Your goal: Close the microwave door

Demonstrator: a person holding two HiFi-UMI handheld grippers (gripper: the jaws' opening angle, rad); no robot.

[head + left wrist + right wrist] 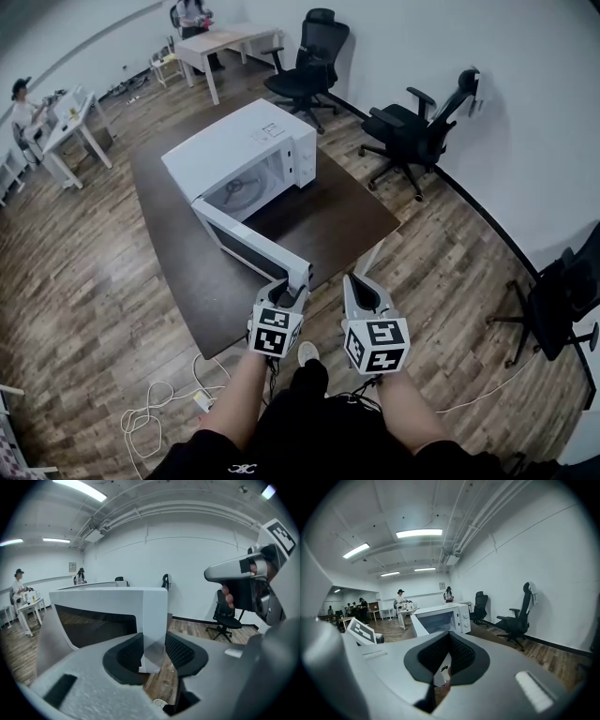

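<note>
Microwave: sitting on the dark tabletop, white casing, opening facing near right in the head view, control panel lying at the right of the opening
Cavity: lying exposed, showing a round turntable inside
Door: standing wide open, swinging out from the left side of the cavity toward the person, free end reaching close to the near edge of the tabletop, dark window filling the left half of the left gripper view
Left gripper: pinching the free end of the door, one dark pad lying against each face, pointing slightly downward
Right gripper: hovering just beside the left gripper near the tabletop's near edge, fingertips pressing together with nothing between them, touching neither door nor microwave
Forearms: reaching forward side by side at the bottom of the head view, marker cubes facing up
Office chairs: two black ones standing by the white wall beyond the tabletop
Cable: lying in loose white loops on the wooden floor at near left
Background: people working at pale desks far across the room, too small for further detail
</note>
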